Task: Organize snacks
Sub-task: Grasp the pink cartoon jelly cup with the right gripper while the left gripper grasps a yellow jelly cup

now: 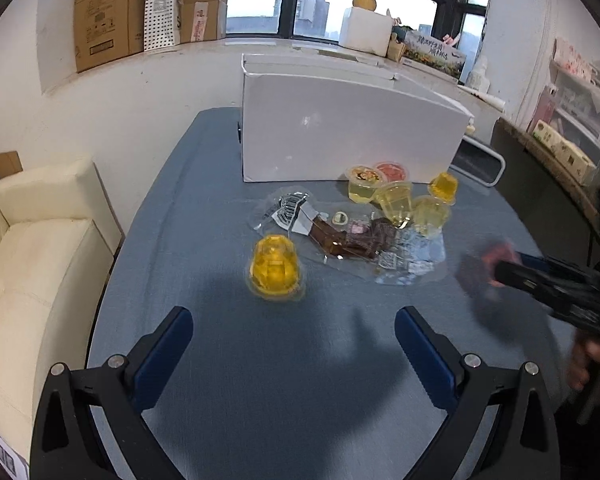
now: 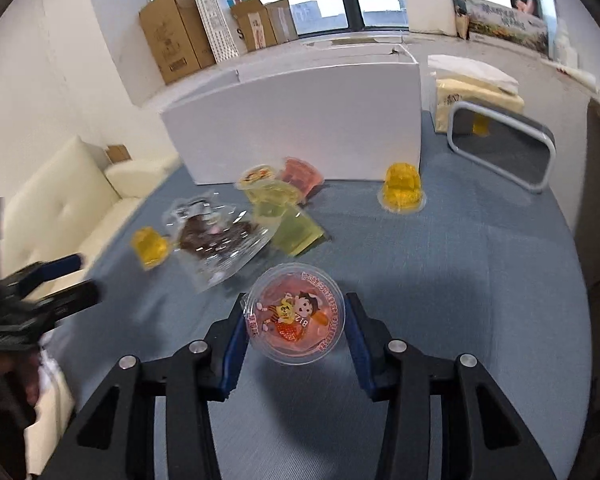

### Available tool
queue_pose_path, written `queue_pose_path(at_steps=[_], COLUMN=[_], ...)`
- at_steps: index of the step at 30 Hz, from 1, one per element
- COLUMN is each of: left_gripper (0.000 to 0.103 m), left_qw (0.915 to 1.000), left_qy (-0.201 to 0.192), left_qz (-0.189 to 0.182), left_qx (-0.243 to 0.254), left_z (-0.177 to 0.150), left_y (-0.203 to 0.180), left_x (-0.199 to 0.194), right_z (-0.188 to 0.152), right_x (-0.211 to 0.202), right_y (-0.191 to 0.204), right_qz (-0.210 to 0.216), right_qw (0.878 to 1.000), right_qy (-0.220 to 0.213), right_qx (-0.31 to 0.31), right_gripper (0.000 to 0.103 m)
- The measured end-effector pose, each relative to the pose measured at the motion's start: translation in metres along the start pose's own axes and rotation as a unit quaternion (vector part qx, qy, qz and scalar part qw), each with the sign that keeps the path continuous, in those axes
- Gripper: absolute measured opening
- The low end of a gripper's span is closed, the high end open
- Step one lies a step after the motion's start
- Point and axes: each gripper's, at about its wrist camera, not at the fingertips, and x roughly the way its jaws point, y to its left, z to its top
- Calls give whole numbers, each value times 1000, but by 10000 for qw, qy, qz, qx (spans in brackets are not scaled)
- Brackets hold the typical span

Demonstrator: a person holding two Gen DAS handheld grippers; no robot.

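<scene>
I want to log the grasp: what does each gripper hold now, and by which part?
The right gripper holds a round pink jelly cup with a cartoon lid, its pads clamped on opposite sides of the cup. The left gripper is open and holds nothing.

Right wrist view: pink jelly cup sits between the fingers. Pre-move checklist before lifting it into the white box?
1. Round pink jelly cup with cartoon lid between the right gripper pads: ok.
2. Firm grip, both pads pressing: cannot tell; a gap seems to show at the right pad.
3. Cup level: not ok, lid tilted toward camera.
4. Tall white cardboard box top open: ok, interior hidden.
5. Left gripper open and empty: ok.
6. Path past the clear plastic snack bag: ok.
</scene>
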Motion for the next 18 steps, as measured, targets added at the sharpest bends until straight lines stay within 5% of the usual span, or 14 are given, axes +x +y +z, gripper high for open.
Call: queue_pose_path(at_steps=[11,12,14,16,18], left_gripper=[101,92,51,39,39], left_qw=[9996,9995,9994,9997,9998], left_qy=[71,81,196,163,151], left_qz=[71,21,65,98,-73], left_qx=[-275,-307,-293,-147,-145], left_z=[26,26,25,23,20], left_y=[15,18,20,19,19], left_x=[50,53,60,58,55], right_z=[-29,-29,-29,-28,-28], right_x=[-41,-41,-41,-39,-37], right_y=[18,19,22,27,30], right_qz=[92,65,10,10,75], right_qw=[9997,9997,9997,9996,9995], right_qy=[-210,-207,-164,-147,-148], right_qx=[-26,-68,-177,-234,-263], right_gripper=[49,49,49,49,49])
